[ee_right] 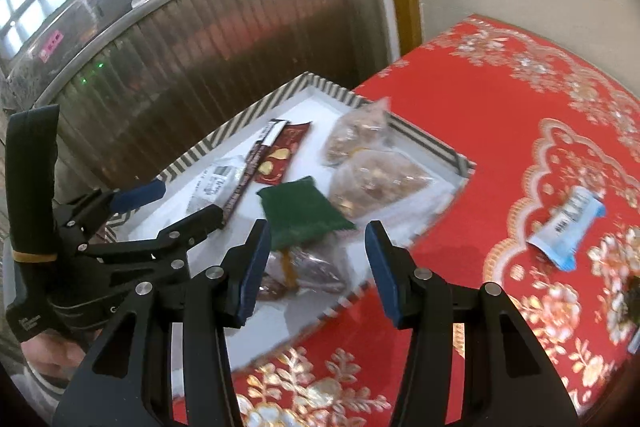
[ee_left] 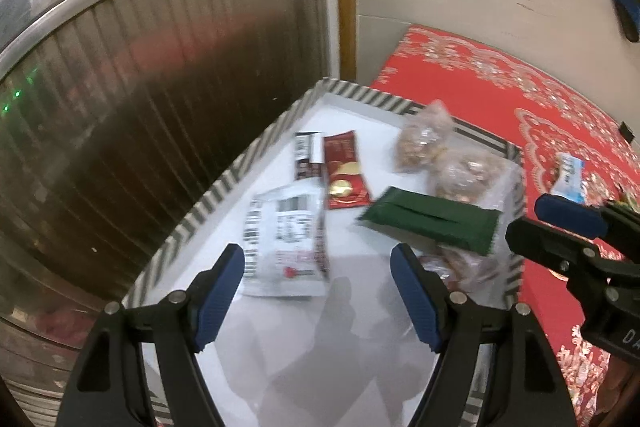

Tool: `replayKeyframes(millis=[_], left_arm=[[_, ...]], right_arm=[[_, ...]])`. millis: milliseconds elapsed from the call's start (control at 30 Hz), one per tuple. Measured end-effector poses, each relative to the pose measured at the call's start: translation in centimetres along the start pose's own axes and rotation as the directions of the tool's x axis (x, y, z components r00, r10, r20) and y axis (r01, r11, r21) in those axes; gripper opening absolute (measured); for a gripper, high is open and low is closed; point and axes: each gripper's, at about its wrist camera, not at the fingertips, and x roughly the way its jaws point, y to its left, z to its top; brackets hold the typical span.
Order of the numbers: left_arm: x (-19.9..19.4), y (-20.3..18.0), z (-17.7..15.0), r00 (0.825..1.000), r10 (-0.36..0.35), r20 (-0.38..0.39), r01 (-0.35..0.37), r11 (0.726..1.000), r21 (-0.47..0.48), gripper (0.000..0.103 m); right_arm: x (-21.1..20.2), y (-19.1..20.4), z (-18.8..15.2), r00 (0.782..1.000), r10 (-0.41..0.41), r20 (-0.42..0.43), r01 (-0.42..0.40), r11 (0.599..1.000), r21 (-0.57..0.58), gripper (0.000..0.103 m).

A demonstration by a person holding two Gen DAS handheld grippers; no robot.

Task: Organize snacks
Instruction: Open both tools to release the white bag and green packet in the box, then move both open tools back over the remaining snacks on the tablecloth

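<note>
Green packet (ee_left: 430, 223) — long axis crosswise

— Tray contents?
— Striped-rim tray (ee_left: 224, 183) holds a green packet (ee_left: 430, 223) flat at centre, a red packet (ee_left: 344, 169), a white printed pouch (ee_left: 286, 239) and clear nut bags (ee_left: 424, 137).
— Outside it?
— A blue-and-white packet (ee_right: 564, 227) on the red cloth, well apart.

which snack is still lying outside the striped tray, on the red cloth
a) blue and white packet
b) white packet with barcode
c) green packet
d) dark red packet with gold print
a: the blue and white packet lies on the red tablecloth to the right of the striped tray, while the green packet, the dark red packet and the white packet all sit inside the tray.
</note>
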Motion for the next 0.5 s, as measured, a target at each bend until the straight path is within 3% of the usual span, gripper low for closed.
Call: replayKeyframes(millis=[67, 167, 500], left_arm=[[-0.2, -0.7, 0.0, 1.000, -0.008, 0.003, 0.008, 1.000, 0.004, 0.078], [-0.7, -1.8, 0.0, 1.000, -0.017, 0.019, 0.017, 1.000, 0.012, 0.088], [-2.0, -6.6, 0.0, 0.996, -0.083, 0.044, 0.080, 0.994, 0.072, 0.090]], right_arm=[[-1.0, -0.6, -0.5, 0.999, -0.033, 0.020, 0.033, 0.999, 0.009, 0.049], [-2.0, -1.1, -1.1, 0.995, -0.087, 0.041, 0.086, 0.996, 0.015, 0.049], [-5.2, -5.5, -3.4, 0.972, -0.227, 0.057, 0.219, 0.968, 0.120, 0.049]])
